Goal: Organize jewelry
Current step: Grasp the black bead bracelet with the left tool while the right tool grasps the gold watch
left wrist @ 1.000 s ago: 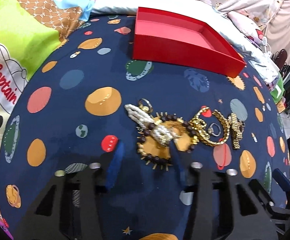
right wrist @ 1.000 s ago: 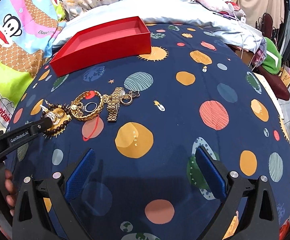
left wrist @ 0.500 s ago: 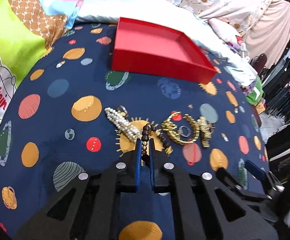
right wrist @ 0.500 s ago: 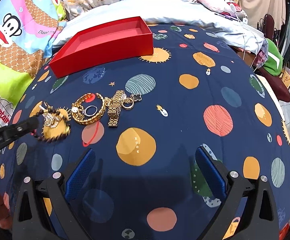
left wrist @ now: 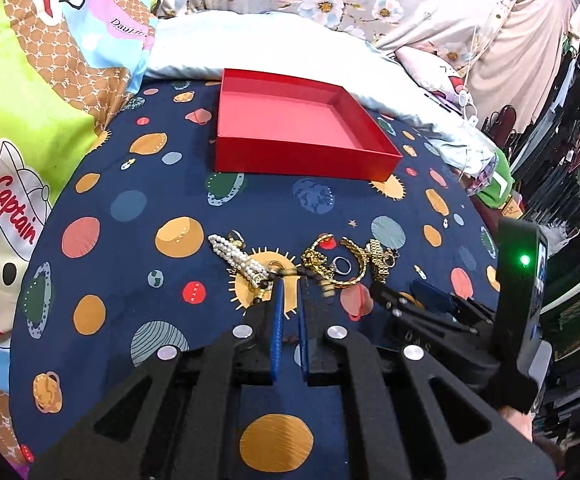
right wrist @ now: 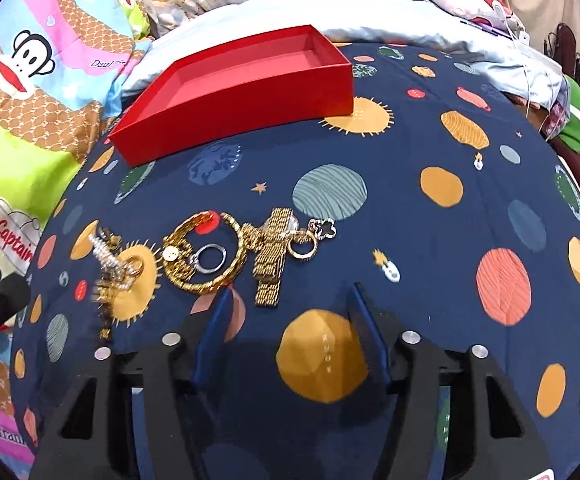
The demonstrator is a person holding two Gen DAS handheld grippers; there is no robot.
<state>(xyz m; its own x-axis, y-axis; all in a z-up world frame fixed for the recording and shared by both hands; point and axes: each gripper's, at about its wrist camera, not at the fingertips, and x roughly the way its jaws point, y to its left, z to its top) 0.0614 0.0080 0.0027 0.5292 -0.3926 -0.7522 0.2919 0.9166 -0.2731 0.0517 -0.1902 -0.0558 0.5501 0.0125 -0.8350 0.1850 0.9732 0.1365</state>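
Note:
My left gripper (left wrist: 290,280) is shut on a dark bead bracelet (left wrist: 267,278), lifted off the spotted navy cloth. From the right wrist the bracelet (right wrist: 103,300) hangs blurred at the left. A pearl bracelet (left wrist: 233,258) lies just beyond it. Further right lie a gold bangle (right wrist: 201,256) around a silver ring (right wrist: 209,258), a gold watch (right wrist: 271,256) and a clover charm (right wrist: 322,230). My right gripper (right wrist: 287,296) hovers low over the watch's near end. Its jaws are closing, and the pads do not touch it. The red box (left wrist: 306,168) stands empty at the back.
A pale blue pillow (left wrist: 273,44) lies behind the box. Cartoon-print bedding (left wrist: 29,120) borders the cloth on the left. Green items and clutter (left wrist: 498,188) sit off the right edge. A phone with a green light (left wrist: 524,280) rides on the right gripper.
The left jaws closed on the bead bracelet and rose with it, pulling it off the pearls. The right gripper moved left toward the gold watch and its jaws narrowed.

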